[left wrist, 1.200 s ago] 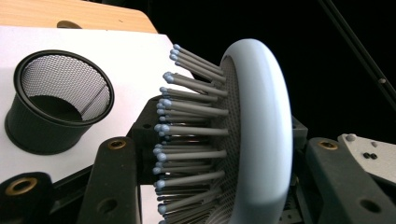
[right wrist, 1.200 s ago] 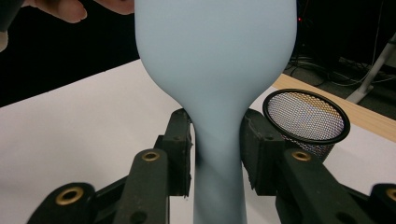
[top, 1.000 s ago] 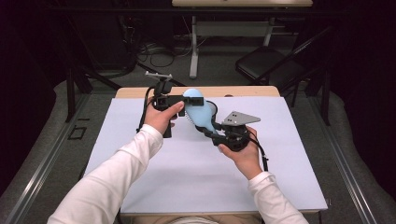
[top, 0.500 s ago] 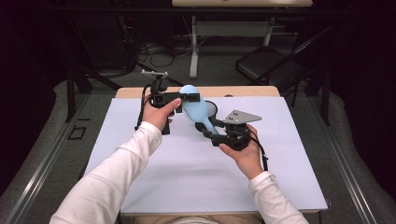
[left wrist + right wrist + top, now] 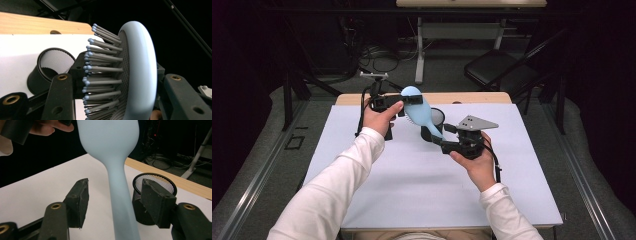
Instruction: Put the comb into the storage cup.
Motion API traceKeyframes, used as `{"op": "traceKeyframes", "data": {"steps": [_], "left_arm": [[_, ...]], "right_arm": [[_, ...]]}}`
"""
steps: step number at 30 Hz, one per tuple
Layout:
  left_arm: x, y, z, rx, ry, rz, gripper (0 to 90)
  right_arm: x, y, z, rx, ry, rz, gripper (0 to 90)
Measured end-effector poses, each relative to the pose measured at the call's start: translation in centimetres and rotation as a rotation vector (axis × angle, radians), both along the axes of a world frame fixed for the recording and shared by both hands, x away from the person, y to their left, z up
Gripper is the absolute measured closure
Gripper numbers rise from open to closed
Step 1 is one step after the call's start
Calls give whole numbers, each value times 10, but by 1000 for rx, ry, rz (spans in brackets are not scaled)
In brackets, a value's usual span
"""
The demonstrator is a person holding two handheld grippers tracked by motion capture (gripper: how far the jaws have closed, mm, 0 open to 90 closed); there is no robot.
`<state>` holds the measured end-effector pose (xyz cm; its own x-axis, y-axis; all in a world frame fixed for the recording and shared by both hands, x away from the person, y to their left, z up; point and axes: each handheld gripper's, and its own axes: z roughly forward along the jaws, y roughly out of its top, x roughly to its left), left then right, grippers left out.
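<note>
Item: brush (image 5: 419,112), pale blue, held above the sheet (image 5: 362,200) at upper centre of the high view, head toward the upper left, handle slanting down to the right.

Left gripper (image 5: 404,102): jaws pinching the brush head; in the left gripper view the bristles (image 5: 102,72) face the left of the frame and the rounded back faces right, a jaw on each side.

Right gripper (image 5: 439,140): jaws spread, having just been opening; in the right gripper view the handle (image 5: 122,202) stands between the pads (image 5: 81,200) with a gap on both sides, untouched.

Cup (image 5: 434,120): black mesh, upright on the sheet, just behind the handle in the high view.

Risks, as judged:
- The brush now hangs on one grip at its head alone. The back is smooth and curved, the bristles yield; the head could twist or slip out, and the handle would swing down.
- The handle end sits close to the cup; a careless swing could knock the cup over.
- The right jaws flank the handle; moving off sideways could snag it and lever the brush loose.

Views compared: the right gripper view shows the clearance around the handle, which the high view leaves too small to read. The left gripper view shows the bristles; the high view gives the whole layout of both hands, brush and cup
</note>
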<state>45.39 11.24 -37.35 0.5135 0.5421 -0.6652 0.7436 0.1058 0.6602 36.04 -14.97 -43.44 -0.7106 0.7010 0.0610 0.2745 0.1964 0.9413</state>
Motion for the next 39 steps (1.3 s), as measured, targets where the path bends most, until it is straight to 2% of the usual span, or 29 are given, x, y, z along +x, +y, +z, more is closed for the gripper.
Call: {"op": "traceKeyframes", "data": {"steps": [5, 9, 12, 15, 20, 23, 29, 32, 39], "left_arm": [[2, 1, 1, 15, -20, 6, 496], [4, 1, 2, 28, -35, 15, 496], [6, 1, 2, 24, -43, 24, 495], [8, 1, 4, 30, -51, 31, 496], [10, -1, 9, 39, -69, 40, 496], [11, -2, 12, 57, -85, 40, 495], [12, -5, 15, 61, -94, 45, 495], [13, -5, 17, 69, -102, 49, 495], [16, -5, 19, 78, -114, 62, 494]], "right_arm": [[0, 1, 2, -17, -50, 27, 375], [-1, 3, 3, -24, -57, 43, 371], [-1, 4, 3, -28, -38, 54, 320], [0, 5, 2, -26, 8, 54, 264], [0, 8, 1, -70, 6, 46, 175], [0, 8, 2, -73, 5, 33, 144], [-1, 7, 4, -64, 9, 13, 79], [-1, 8, 3, -101, 6, 14, 2], [-2, 10, 3, -97, 9, 25, 0]]}}
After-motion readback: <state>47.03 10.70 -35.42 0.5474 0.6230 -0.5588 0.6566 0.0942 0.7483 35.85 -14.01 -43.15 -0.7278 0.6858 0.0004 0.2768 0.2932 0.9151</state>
